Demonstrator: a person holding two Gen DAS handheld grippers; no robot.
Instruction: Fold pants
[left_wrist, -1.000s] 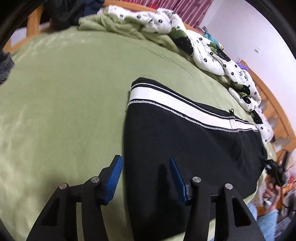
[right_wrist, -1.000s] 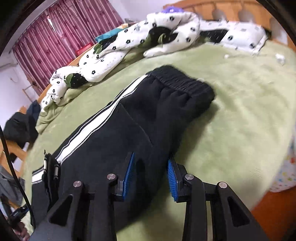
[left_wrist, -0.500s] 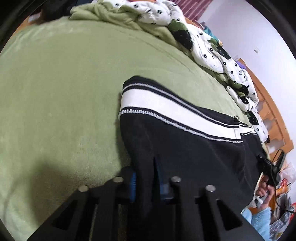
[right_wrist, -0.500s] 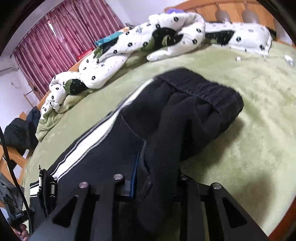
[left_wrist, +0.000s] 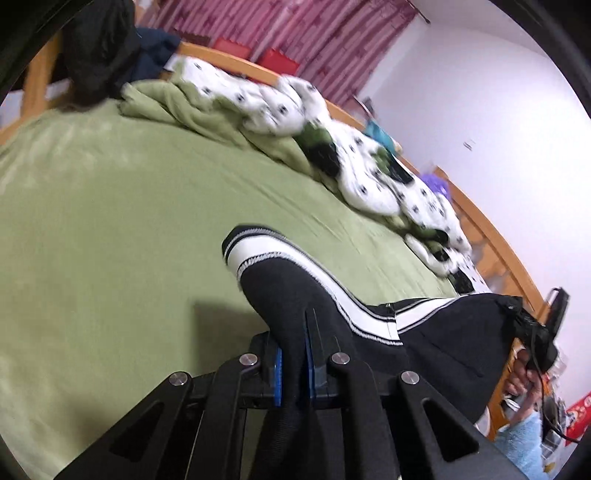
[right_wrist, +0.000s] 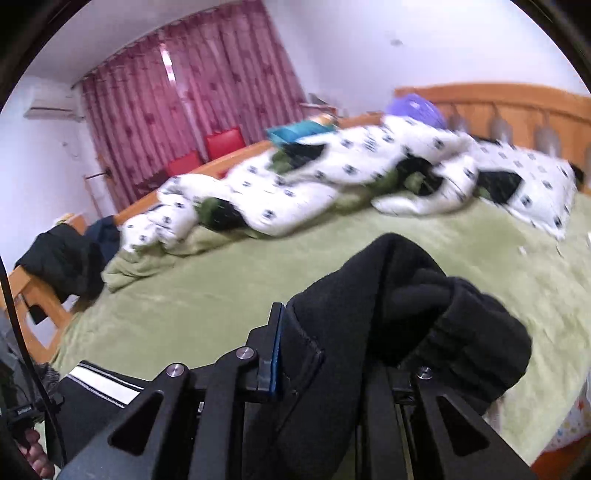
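Observation:
Black pants with a white side stripe hang lifted above the green bed sheet. My left gripper is shut on the leg-hem end, black cloth pinched between its blue pads. In the right wrist view the thick waistband end bunches over my right gripper. Its jaws are closing, with a fat fold of the pants pressed between them; the right finger is hidden by cloth. The striped leg stretches to the lower left. The other gripper, held in a hand, shows at the far right of the left wrist view.
A white patterned duvet lies heaped along the far side of the bed. Dark clothes hang on the wooden bed frame. The wooden headboard stands at the right, red curtains behind.
Both grippers shut on the pants, left on the hem end and right on the waistband end, then rose. The cloth now hangs off the sheet between them.

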